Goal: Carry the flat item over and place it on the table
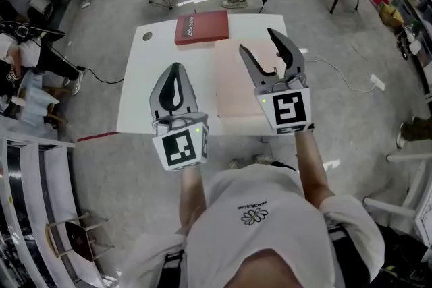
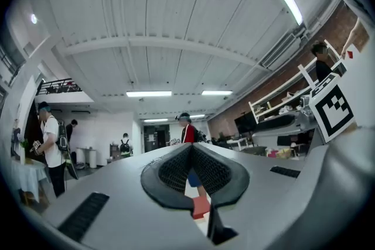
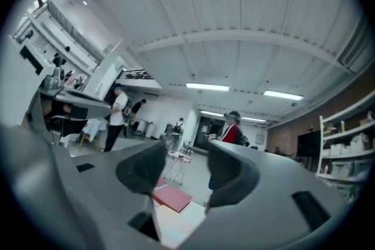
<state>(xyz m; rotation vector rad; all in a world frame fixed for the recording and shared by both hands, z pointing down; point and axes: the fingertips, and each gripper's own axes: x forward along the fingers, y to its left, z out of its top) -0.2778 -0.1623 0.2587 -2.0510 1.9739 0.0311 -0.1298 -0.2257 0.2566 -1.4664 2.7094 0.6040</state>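
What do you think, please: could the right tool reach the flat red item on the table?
Probably yes: the right tool is open, empty, with nothing between it and the flat red item.

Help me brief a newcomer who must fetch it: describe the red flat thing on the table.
Find the white rectangular table on the grey floor. At its far edge lies a dark red flat rectangular slab with white lettering. It alone is deep-coloured; the pale peach flat sheet next to it nearly blends into the tabletop.
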